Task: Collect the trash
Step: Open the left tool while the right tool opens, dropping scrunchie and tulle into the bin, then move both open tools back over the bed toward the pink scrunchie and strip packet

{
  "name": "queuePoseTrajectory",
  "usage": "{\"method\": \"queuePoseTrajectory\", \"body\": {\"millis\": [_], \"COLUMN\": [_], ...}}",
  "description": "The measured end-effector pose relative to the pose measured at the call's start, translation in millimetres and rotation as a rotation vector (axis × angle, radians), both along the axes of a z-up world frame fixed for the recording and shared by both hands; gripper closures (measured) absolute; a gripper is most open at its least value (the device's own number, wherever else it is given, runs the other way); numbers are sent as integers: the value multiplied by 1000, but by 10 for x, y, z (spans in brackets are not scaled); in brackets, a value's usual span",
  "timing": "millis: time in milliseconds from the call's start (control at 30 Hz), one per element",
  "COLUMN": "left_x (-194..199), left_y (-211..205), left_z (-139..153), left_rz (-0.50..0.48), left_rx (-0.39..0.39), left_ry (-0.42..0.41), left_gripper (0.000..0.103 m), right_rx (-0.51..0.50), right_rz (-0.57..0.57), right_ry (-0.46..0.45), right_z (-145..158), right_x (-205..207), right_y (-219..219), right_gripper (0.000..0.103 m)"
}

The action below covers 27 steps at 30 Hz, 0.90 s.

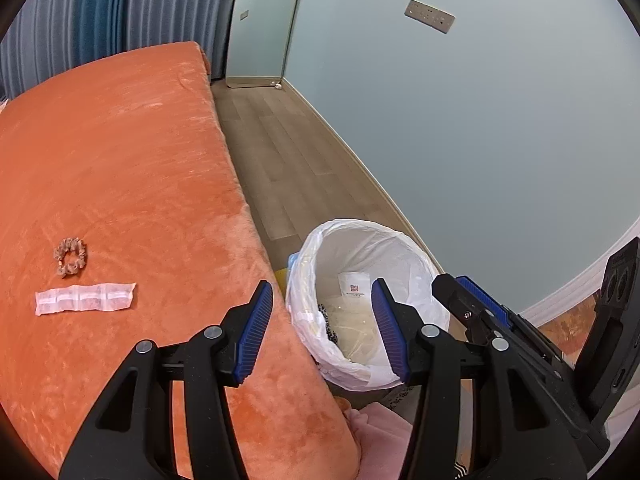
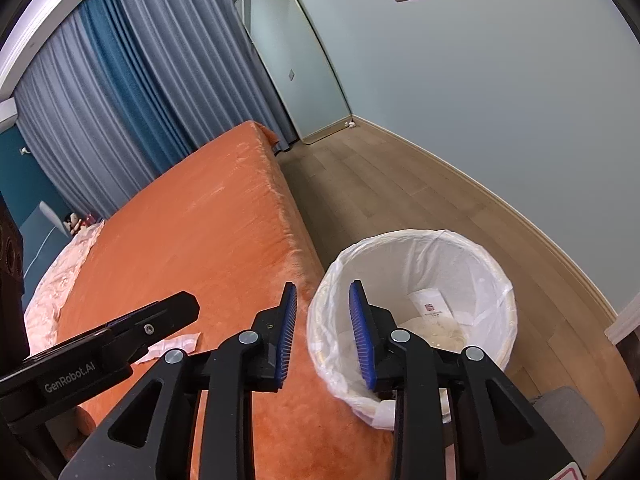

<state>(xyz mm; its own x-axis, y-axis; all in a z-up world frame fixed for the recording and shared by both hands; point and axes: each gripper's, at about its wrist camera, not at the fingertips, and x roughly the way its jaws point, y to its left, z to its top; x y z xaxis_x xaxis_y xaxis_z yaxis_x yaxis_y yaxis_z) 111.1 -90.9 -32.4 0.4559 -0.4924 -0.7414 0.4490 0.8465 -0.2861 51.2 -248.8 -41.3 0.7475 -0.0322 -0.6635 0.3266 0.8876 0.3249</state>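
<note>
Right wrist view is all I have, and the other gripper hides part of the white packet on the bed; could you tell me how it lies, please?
Observer: The white packet lies flat on the orange bed cover, a long strip with nothing touching it.
Operator: Is anything else near it?
Observer: A brown scrunchie lies just beyond it, not touching it.
Operator: Does the left gripper hold anything?
Observer: No, the left gripper is open and empty, aimed near the lined bin.

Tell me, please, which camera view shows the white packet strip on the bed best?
The left wrist view: the strip lies whole and flat on the bed, below the scrunchie. In the right wrist view only one end shows beside the left gripper.
</note>
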Motion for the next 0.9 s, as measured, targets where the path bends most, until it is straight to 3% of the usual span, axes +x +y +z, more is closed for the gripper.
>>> {"method": "queuePoseTrajectory", "body": {"millis": [900], "left_x": [115], "left_y": [1245], "left_z": [-185], "left_rz": [195], "left_rx": [-28], "left_ry": [43], "left_gripper": [54], "right_rx": [-62], "right_rz": [202], "right_ry": [61], "right_z": [-14], "right_x": [322], "right_y": [1217], "right_gripper": [70]}}
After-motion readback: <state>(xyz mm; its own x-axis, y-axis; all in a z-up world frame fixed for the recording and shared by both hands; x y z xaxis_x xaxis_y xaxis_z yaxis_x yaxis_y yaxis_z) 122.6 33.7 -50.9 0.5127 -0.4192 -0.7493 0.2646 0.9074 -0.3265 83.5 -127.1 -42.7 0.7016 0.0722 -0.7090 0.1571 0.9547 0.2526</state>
